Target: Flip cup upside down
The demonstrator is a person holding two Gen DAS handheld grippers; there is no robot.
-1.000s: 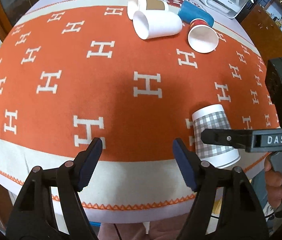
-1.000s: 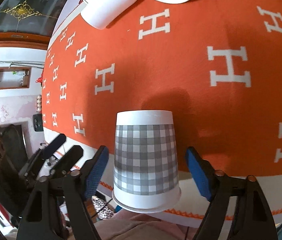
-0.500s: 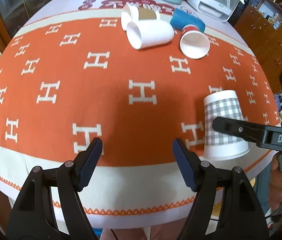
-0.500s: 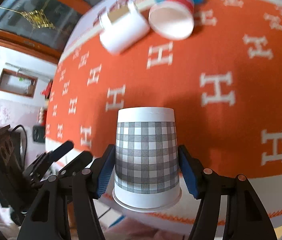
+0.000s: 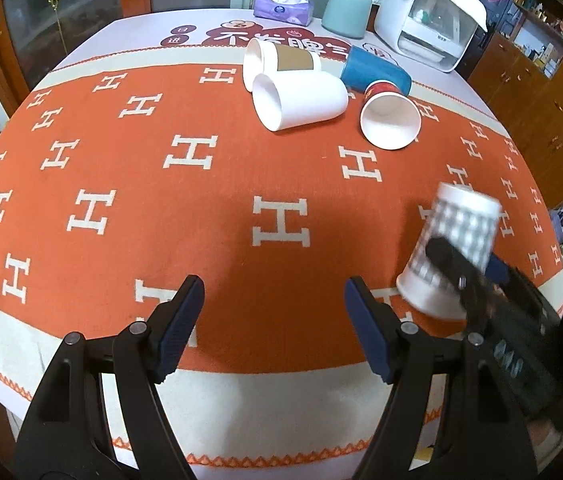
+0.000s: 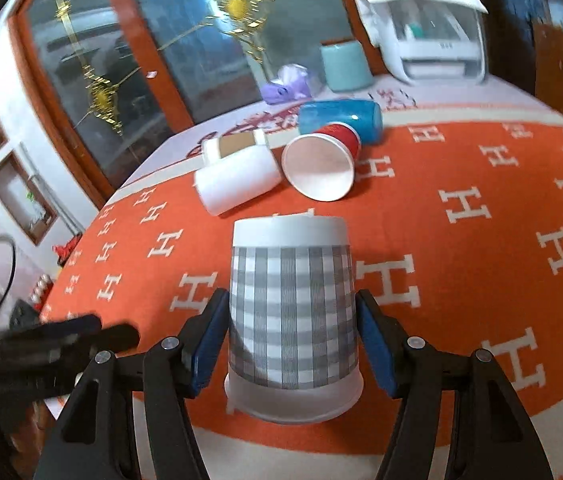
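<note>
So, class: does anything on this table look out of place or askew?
Yes. Four cups lie tipped on their sides at the far end: a sleeved one, a white one, a blue one and a red one. The right gripper holds the checked cup tilted.

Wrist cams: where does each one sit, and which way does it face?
Left wrist: on the left gripper, facing across the orange tablecloth; own open fingers show.
Right wrist: on the right gripper, facing the far cabinet; own fingers clamp the checked cup.
Shared: checked cup, tipped cups, each other's gripper.
</note>
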